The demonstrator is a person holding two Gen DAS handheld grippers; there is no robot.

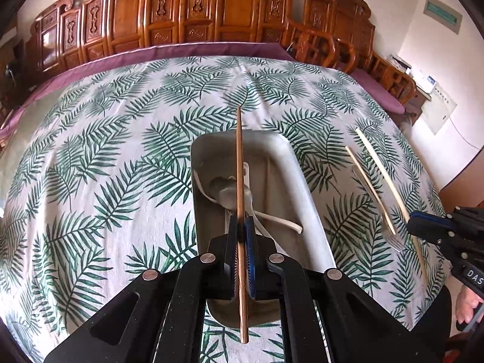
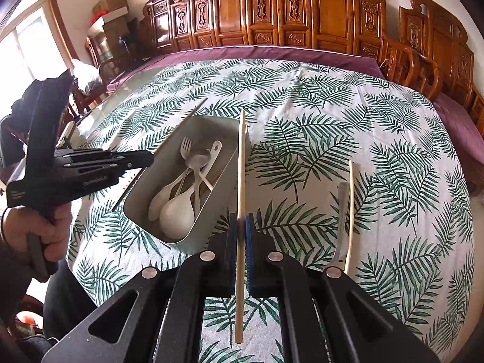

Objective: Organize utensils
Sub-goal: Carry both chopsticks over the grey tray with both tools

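Note:
My left gripper [image 1: 241,225] is shut on a brown chopstick [image 1: 240,157] and holds it over the grey tray [image 1: 305,181]. In the tray lie white spoons [image 2: 177,211], a metal fork [image 2: 186,148] and a metal spoon [image 2: 198,160]. My right gripper [image 2: 241,227] is shut on a pale chopstick [image 2: 241,157], just right of the tray [image 2: 181,242]. A second pale chopstick [image 2: 350,211] and a metal utensil [image 2: 341,211] lie on the cloth further right. The right wrist view shows the left gripper [image 2: 149,158] at the tray's left side. The right gripper [image 1: 416,222] shows at the right edge of the left wrist view.
A leaf-print cloth [image 2: 302,96] covers the table, with a purple cloth [image 2: 272,51] under it at the far edge. Carved wooden chairs [image 2: 302,15] line the far side and the right. A person's hand [image 2: 36,224] holds the left gripper's handle.

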